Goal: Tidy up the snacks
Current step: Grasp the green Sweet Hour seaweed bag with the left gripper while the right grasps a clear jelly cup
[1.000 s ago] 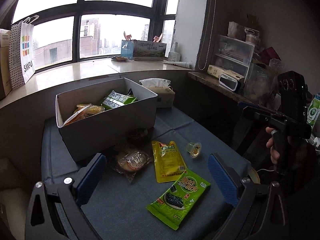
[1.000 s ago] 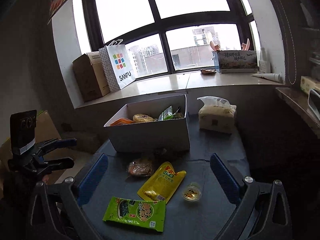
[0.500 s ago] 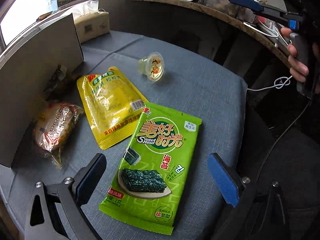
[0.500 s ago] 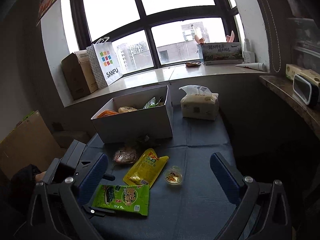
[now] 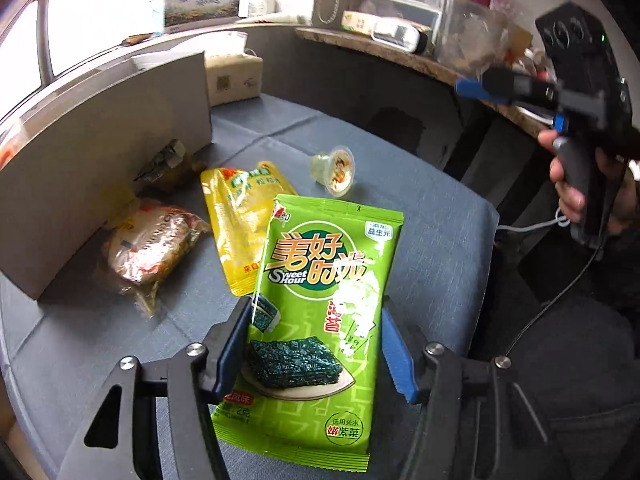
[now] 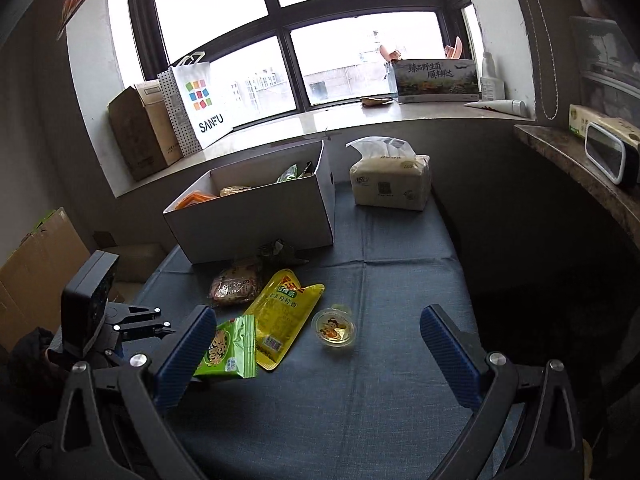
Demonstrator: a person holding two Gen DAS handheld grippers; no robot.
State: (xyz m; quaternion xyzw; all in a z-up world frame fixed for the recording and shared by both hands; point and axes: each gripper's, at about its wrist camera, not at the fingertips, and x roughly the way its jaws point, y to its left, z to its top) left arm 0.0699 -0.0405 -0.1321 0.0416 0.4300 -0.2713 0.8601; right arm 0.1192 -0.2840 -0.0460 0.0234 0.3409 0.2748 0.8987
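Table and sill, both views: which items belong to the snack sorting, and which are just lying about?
Job items:
- green seaweed packet, between the closing left gripper
- yellow pouch
- jelly cup
- wrapped bun
- white box already holding snacks

Lying about:
- tissue pack
- paper bag
- brown carton

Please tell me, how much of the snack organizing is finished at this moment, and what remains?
Done: several snacks already lie inside the white box. In hand: the left gripper is closing around the green seaweed packet, whose edges sit between its fingers. Left: the yellow pouch, the jelly cup and the wrapped brown pastry remain on the blue cloth. The right gripper is open and empty.
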